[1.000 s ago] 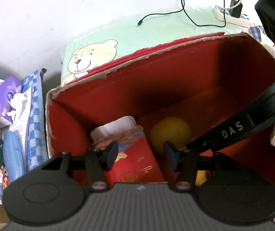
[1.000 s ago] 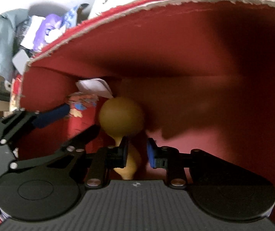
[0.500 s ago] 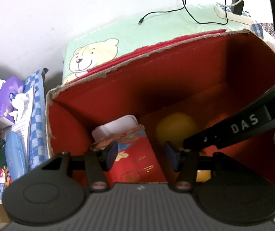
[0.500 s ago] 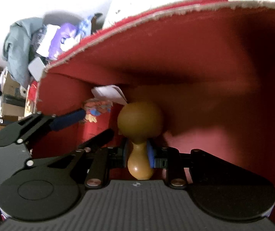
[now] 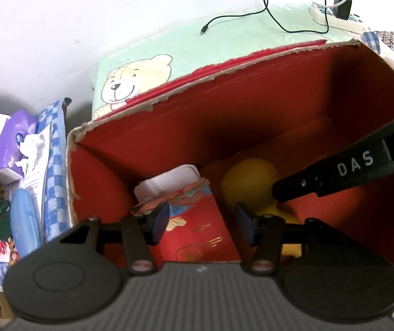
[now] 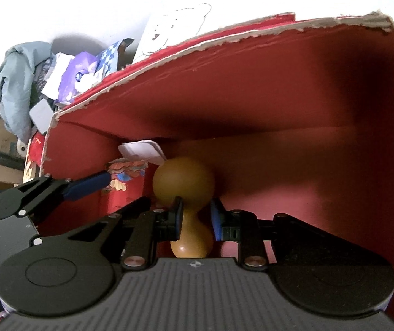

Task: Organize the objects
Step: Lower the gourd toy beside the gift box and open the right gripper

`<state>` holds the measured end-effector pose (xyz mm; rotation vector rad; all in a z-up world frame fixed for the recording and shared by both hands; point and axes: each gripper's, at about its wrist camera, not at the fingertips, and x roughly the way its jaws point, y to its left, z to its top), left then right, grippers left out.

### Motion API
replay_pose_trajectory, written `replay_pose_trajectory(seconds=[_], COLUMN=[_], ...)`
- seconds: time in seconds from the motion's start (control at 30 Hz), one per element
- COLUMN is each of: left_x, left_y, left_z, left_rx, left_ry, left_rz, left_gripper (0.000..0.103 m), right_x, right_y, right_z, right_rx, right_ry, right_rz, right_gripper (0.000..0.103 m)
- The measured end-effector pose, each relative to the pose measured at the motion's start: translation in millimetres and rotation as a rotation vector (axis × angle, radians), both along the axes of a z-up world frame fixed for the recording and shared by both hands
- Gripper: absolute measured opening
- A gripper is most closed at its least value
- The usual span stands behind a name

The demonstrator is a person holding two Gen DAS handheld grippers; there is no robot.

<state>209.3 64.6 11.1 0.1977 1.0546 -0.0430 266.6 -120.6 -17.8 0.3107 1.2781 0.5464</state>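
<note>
Yellow-brown gourd-shaped wooden object [image 6: 183, 193] sits inside the red torn-edged cardboard box [image 6: 252, 88], its narrow neck pinched by the right gripper [image 6: 195, 219]. Left gripper [image 5: 202, 222] spread wide, holding nothing, above a red gold-printed packet [image 5: 197, 231] just left of the gourd.

Plain white wall [image 5: 86, 27], brightly lit

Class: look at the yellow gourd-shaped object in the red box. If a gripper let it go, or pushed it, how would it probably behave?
The gourd looks rounded and glossy, so it would probably roll and may slip. Its narrow waist suits the right gripper.
</note>
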Motion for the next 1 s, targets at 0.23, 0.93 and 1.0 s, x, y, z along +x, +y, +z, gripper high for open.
replay_pose_trajectory(seconds=[0.23, 0.93, 1.0], left_x=[1, 0, 0], left_y=[0, -1, -1], left_z=[-1, -2, -2], left_rx=[0.009, 0.015, 0.016], left_ry=[0.004, 0.003, 0.0], left_rz=[0.002, 0.016, 0.016], left_gripper=[0.057, 0.055, 0.055], right_x=[-3, -14, -16], right_y=[-1, -5, -6], right_z=[3, 16, 18], right_rx=[-0.024, -0.027, -0.011], right_ry=[-0.044, -0.183, -0.199], right_rz=[-0.044, -0.06, -0.06], right_gripper=[0.025, 0.025, 0.025])
